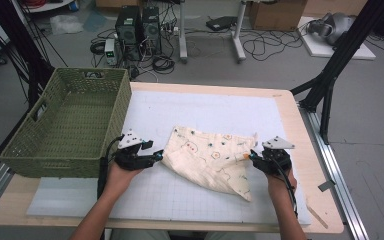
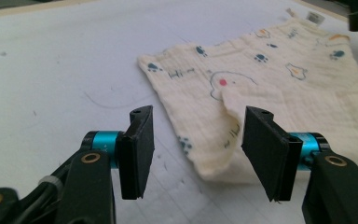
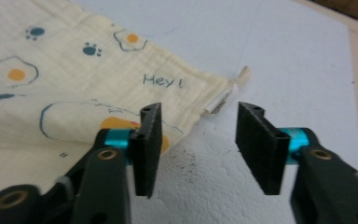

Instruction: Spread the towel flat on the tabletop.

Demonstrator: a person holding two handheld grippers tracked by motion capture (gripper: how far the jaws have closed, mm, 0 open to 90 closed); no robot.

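Observation:
A cream cloth printed with eggs, paw prints and "Hey!" lies rumpled on the white mat. My left gripper sits at the cloth's left edge, open; in the left gripper view the cloth's near corner lies between the jaws of that gripper. My right gripper rests at the cloth's right edge, open. In the right gripper view the cloth's edge and its small tag lie just ahead of that gripper, whose jaws stand over bare mat.
A green woven basket stands at the table's left, close behind my left hand. The wooden table edge runs along the right. Computers, cables and a black tripod leg occupy the floor beyond.

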